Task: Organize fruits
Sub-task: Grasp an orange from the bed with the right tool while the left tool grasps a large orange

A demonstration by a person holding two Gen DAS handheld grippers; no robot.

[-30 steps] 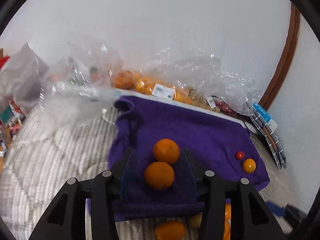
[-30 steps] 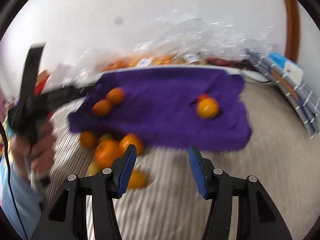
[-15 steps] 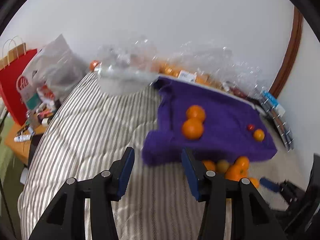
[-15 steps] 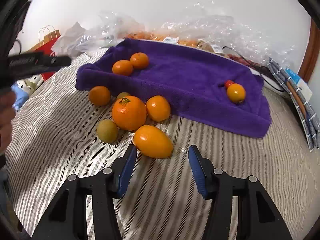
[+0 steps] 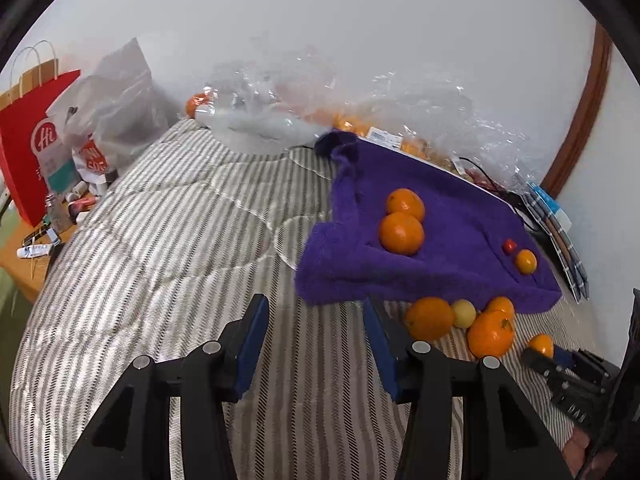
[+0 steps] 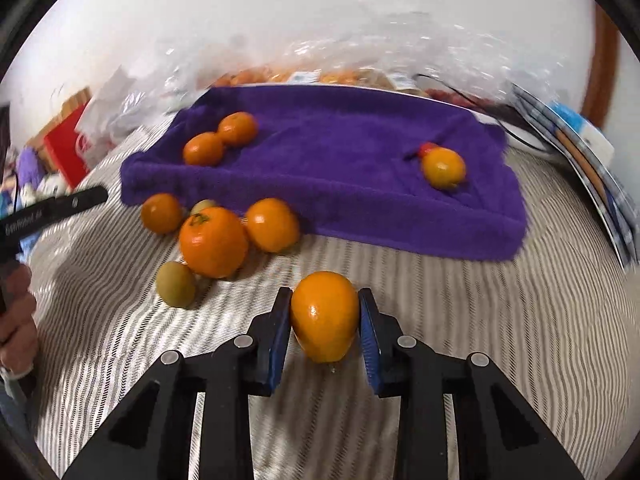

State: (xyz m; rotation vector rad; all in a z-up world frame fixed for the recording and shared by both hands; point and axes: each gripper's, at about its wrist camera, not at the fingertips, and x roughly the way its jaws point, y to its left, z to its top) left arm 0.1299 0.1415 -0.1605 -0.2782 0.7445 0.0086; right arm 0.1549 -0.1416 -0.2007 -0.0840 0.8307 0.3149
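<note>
One orange fruit (image 6: 325, 316) — between right fingers (image 6: 280, 332).

An oval orange fruit (image 6: 325, 322) sits between blue fingers (image 6: 276, 340). Two mandarins (image 6: 220, 139) touch on the purple towel (image 6: 340, 152). A larger orange (image 6: 213, 241) lies on the striped bed (image 6: 480, 320).

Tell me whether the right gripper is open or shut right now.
Shut on the oval orange fruit: the right gripper has both blue fingers pressed against its sides, above the striped bedding.
</note>
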